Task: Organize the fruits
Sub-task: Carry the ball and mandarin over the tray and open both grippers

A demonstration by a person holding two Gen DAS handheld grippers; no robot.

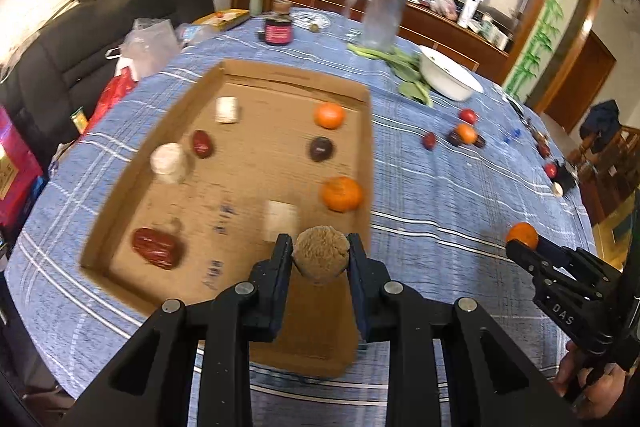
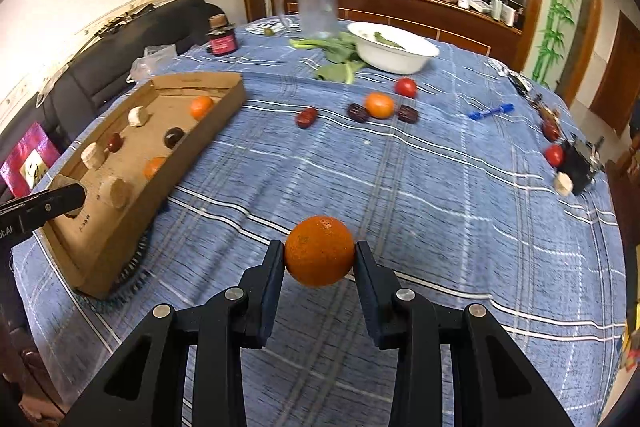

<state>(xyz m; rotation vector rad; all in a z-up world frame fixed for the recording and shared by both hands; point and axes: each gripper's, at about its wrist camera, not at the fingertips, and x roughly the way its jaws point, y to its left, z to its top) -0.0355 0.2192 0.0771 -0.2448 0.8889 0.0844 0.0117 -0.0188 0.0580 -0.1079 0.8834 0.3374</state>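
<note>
Blue plaid cloth covers the desk [image 2: 400, 187] in a cluttered dining room. Over it, an orange [image 2: 319, 250] sits pinched between the fingers of the right gripper [image 2: 319, 259], lifted clear of the cloth, presumably bound for the cardboard tray [image 1: 360, 155]. The left gripper [image 1: 320, 253] has its fingers clamped narrowly on a tan, cork-like round piece [image 1: 321, 251] above the tray's near end. Inside the tray, two oranges [image 1: 342, 193], dark dates [image 1: 321, 148] and pale pieces [image 1: 169, 163] lie in rough rows, suggesting sorting by kind. Loose fruit [image 2: 379, 105] waits well apart, near a white bowl [image 2: 416, 61].
</note>
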